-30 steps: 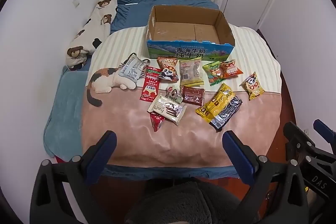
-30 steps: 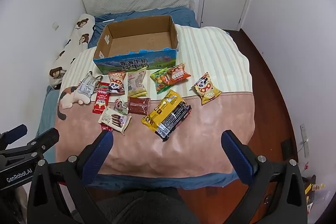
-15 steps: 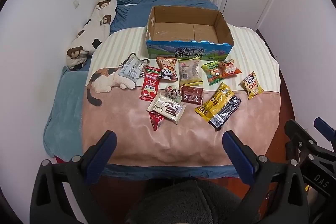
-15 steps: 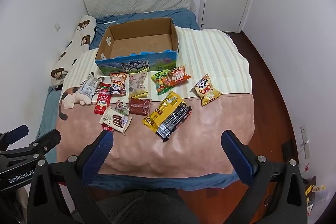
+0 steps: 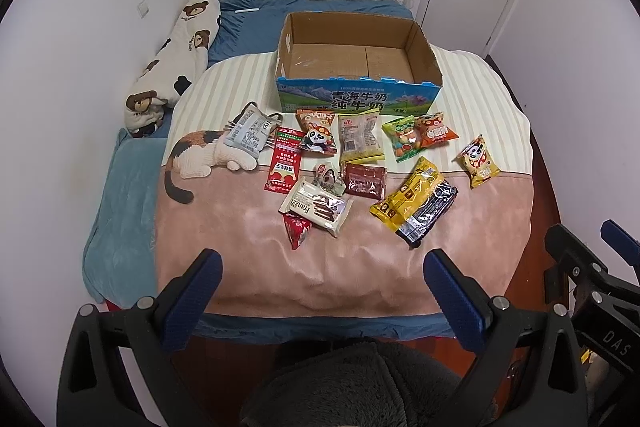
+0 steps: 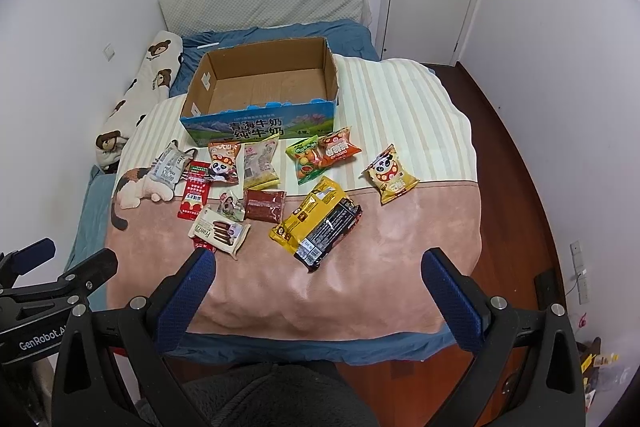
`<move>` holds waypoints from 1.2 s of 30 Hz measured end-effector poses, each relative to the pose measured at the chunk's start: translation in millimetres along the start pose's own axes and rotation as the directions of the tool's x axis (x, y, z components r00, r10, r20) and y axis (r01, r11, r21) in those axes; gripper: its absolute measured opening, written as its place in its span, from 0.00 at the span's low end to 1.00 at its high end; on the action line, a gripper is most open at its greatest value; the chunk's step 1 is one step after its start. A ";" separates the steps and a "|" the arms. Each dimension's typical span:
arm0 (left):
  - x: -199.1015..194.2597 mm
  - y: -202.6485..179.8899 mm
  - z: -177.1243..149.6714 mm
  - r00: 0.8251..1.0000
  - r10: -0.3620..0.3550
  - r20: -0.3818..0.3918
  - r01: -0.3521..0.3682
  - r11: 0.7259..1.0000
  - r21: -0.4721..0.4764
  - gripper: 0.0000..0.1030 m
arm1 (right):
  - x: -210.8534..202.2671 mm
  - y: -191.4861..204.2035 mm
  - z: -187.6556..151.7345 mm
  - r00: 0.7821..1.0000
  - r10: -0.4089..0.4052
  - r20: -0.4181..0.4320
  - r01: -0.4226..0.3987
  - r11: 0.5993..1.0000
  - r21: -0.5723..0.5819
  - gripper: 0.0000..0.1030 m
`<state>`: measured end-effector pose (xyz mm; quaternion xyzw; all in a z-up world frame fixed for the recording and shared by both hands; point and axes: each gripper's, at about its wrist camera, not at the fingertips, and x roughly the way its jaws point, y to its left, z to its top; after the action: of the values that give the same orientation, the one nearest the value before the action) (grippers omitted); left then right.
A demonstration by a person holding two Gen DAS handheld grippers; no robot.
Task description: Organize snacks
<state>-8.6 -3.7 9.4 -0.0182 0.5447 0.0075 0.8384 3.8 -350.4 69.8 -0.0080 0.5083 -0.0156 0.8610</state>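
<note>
lying loose on the bed [image 5: 280, 267], snack packets [image 5: 316, 209] sit before the empty cardboard box [image 5: 352, 67]. left tongs [image 5: 320, 291] and right tongs [image 6: 316, 283] spread, holding nothing. best: take the nearest packet first, pinching a flat edge.

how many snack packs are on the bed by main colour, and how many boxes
Red or maroon packs: 3
Orange packs: 2
Yellow packs: 3
Green pack: 1
White or grey packs: 3
Cardboard box: 1
Total: 13
</note>
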 end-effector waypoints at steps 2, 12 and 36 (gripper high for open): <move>0.6 0.4 0.1 1.000 0.001 0.001 -0.001 1.000 0.001 1.00 | 0.7 0.4 -0.3 1.000 0.001 -0.001 -0.001 1.000 -0.003 1.00; 0.4 1.7 -0.1 1.000 -0.002 0.005 0.002 1.000 0.001 1.00 | -1.4 0.4 -0.7 1.000 0.003 -0.001 -0.003 1.000 -0.003 1.00; -3.6 4.9 -1.0 1.000 -0.003 0.018 0.003 1.000 -0.005 1.00 | -5.7 -1.0 0.5 1.000 0.002 0.006 -0.002 1.000 -0.006 1.00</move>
<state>-11.1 1.2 12.2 -0.0211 0.5370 0.0080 0.8433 1.4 -351.2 75.0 -0.0099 0.5058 -0.0131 0.8625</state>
